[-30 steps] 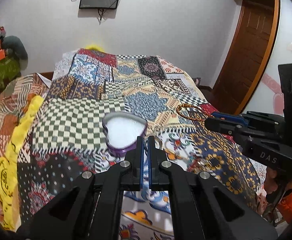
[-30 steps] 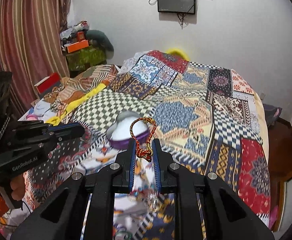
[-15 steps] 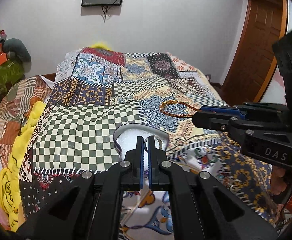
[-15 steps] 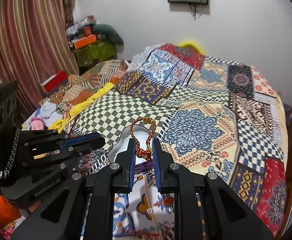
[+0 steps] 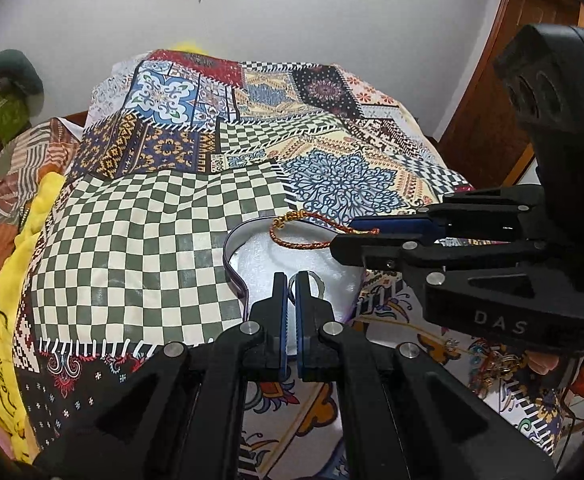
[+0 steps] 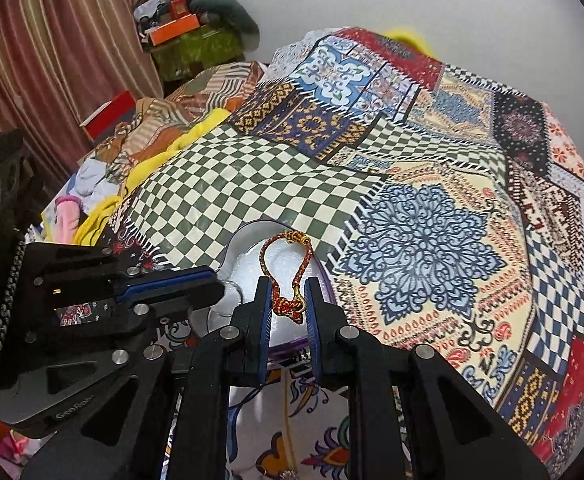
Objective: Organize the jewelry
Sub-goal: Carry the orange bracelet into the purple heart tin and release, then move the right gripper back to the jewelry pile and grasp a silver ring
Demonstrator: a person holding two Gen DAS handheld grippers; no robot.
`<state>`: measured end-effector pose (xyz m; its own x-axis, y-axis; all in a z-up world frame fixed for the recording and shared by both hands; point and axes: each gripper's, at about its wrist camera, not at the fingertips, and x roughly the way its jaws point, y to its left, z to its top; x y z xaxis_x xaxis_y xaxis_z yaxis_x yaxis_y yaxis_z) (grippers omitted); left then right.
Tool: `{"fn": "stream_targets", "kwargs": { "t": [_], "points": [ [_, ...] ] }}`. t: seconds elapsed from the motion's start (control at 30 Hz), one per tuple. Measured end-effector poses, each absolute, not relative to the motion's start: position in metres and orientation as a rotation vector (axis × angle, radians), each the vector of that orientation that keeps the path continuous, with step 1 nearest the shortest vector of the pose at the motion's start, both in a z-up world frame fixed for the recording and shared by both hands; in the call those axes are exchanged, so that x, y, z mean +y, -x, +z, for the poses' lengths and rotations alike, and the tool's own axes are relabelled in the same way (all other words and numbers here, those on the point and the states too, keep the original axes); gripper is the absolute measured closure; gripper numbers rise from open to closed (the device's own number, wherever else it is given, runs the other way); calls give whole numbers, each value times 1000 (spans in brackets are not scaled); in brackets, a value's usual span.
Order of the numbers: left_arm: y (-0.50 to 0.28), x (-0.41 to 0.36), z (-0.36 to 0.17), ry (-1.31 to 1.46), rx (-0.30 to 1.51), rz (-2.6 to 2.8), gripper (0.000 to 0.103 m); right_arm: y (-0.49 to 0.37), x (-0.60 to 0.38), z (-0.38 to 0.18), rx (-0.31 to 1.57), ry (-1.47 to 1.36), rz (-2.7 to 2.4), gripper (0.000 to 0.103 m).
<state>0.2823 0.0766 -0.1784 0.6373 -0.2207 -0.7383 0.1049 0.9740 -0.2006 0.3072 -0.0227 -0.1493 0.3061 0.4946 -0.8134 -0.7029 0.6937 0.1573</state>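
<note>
A purple heart-shaped box [image 5: 248, 256] with a white lining lies open on the patchwork bedspread; it also shows in the right wrist view [image 6: 248, 240]. My right gripper [image 6: 288, 300] is shut on the knot of a red-and-gold cord bracelet [image 6: 303, 264], whose loop hangs over the box. In the left wrist view the bracelet [image 5: 303, 244] sticks out leftward from the right gripper [image 5: 355, 236]. My left gripper [image 5: 292, 286] is shut on a silver ring [image 5: 311, 282], just above the box's near part.
The patchwork bedspread [image 6: 431, 208] covers the bed. Yellow cloth [image 5: 8, 280] and clothes lie along its left side. More jewelry [image 5: 495, 364] lies on the spread at the near right. A wooden door [image 5: 491, 100] stands at the right.
Both grippers moved forward and closer together over the heart-shaped box. The bracelet now hangs above the box's white lining. The left gripper's ring sits over the box's near edge.
</note>
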Motion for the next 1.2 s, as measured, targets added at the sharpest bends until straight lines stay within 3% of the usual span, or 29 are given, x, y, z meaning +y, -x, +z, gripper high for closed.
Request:
{"fn": "stream_targets", "kwargs": {
  "t": [0.5,0.6,0.73,1.0,1.2],
  "points": [
    [-281,80,-174,108,858,-170,101,-316,-8,-162,1042,309,802,88],
    [-276,84,-169,93,842,-143,95,-315,-6,-165,1050,318,803,88],
    [-271,89,-169,71,845,-110,74,-311,-4,-163,1034,335,802,86],
    [-266,96,-181,87,889,-89,69,-305,-2,-163,1047,371,787,77],
    [-260,99,-179,95,895,-80,68,-300,-6,-155,1031,373,776,75]
  ]
}}
